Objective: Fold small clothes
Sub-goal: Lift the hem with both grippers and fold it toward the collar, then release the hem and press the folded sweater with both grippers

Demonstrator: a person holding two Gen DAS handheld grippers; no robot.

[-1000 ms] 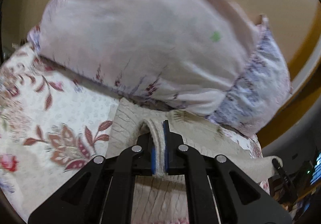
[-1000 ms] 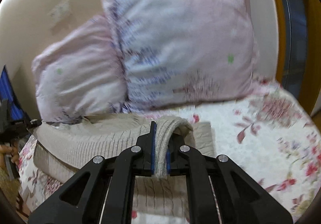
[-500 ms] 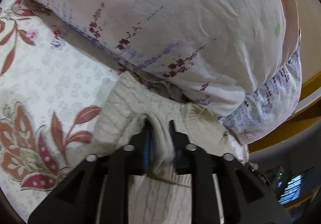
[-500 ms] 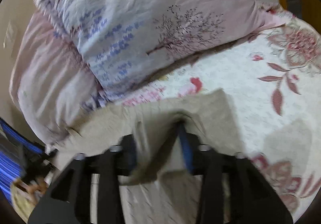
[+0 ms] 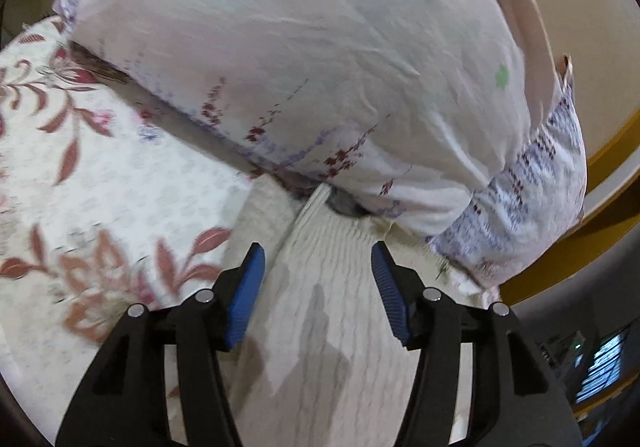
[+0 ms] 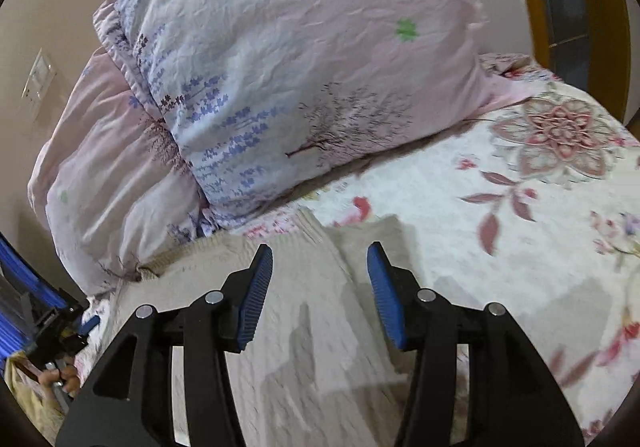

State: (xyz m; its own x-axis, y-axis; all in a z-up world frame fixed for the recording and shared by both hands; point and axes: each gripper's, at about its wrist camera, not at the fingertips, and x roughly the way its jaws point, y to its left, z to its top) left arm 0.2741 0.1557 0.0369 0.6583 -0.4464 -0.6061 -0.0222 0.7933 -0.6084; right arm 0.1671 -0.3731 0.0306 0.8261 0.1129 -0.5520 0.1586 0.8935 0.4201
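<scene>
A cream cable-knit garment (image 5: pixel 320 307) lies flat on the floral bedspread, its far edge tucked against the pillows. It also shows in the right wrist view (image 6: pixel 304 327). My left gripper (image 5: pixel 318 251) is open and empty, its blue pads spread just above the knit. My right gripper (image 6: pixel 320 249) is open and empty too, over the garment's far right corner. The near part of the garment is hidden behind both grippers.
Two large pale pillows (image 5: pixel 320 59) lean against the wall right behind the garment; they also show in the right wrist view (image 6: pixel 304 67). The floral bedspread (image 6: pixel 520 207) extends to the right, and to the left (image 5: pixel 100 175). A wooden bed frame (image 5: pixel 600 167) borders the bed.
Both grippers were shut on folds of the knit garment a second ago. They carried it toward the pillows, then opened and let it drop flat on the bedspread.
</scene>
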